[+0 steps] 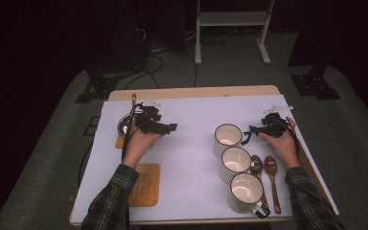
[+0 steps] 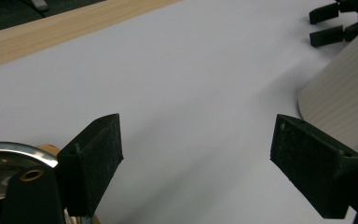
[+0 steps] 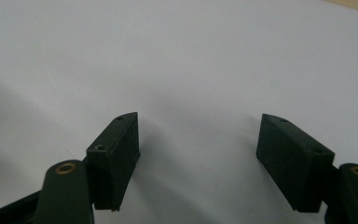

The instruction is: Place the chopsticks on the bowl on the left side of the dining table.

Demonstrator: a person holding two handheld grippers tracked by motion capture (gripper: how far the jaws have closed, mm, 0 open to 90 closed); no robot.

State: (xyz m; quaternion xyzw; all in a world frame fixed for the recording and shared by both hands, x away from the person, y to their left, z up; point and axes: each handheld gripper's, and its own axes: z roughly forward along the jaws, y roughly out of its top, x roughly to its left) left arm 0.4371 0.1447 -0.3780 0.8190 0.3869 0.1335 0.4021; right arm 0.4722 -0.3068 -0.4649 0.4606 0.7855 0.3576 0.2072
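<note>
Nearest to the person stand three cream mugs in a slanting row on the white desk (image 1: 187, 158), with two brown spoons (image 1: 266, 172) lying just beside them on the right, their long axes running from the near edge away.

The far mug (image 1: 228, 138) is the one that matters — its handle points right, toward the right tongs (image 1: 253, 129), which hover just beside it. These tongs are spread wide with nothing between the pads, only bare desk under them in the right gripper view. The right hand is clearly the nearer one to this mug.

The left tongs (image 1: 171, 127) are well apart to the left — also spread and empty, pointing across the desk toward the far mug (image 2: 345, 100). A metal dish (image 1: 124, 125) sits behind the left hand (image 1: 139, 141).
</note>
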